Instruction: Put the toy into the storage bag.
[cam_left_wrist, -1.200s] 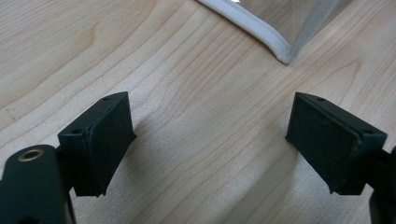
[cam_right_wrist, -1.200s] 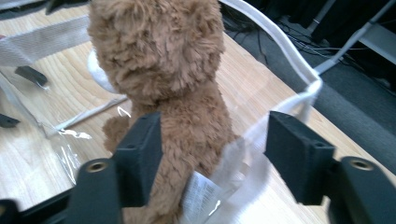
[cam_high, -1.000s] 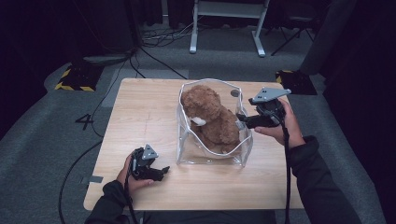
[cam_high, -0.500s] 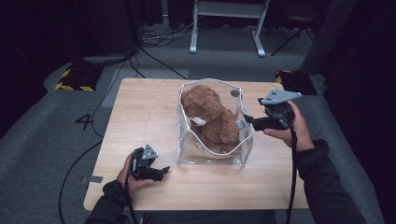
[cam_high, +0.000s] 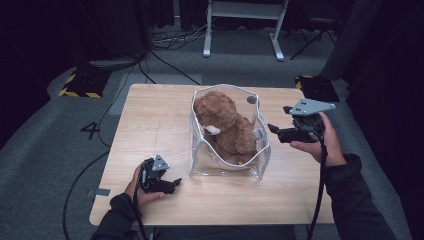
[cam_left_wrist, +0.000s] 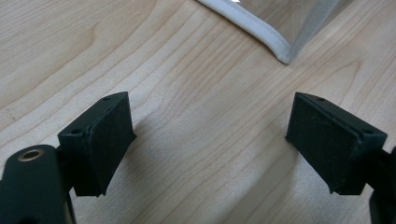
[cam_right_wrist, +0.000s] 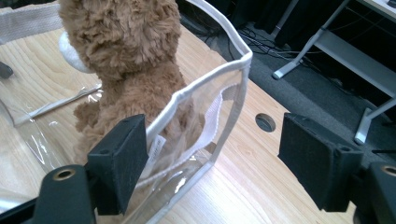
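A brown teddy bear (cam_high: 227, 125) sits inside a clear plastic bag with white trim (cam_high: 252, 167) in the middle of the wooden table (cam_high: 150, 115). My right gripper (cam_high: 272, 131) hovers just right of the bag, open, pointing at its side; in the right gripper view the bear (cam_right_wrist: 126, 56) and the bag's white rim (cam_right_wrist: 205, 77) lie close ahead between the jaws. My left gripper (cam_high: 174, 186) rests open near the table's front left, empty, with a bag corner (cam_left_wrist: 280, 49) a short way ahead.
A round cable hole (cam_high: 251, 100) lies in the table behind the bag. A white metal stand (cam_high: 240, 30) and cables (cam_high: 165, 55) lie on the grey floor beyond the far edge. A yellow-black striped block (cam_high: 80, 85) sits on the floor at left.
My right gripper has drawn back to the right, away from the bag's side, and now stands off it. The left gripper and the bear have stayed put.
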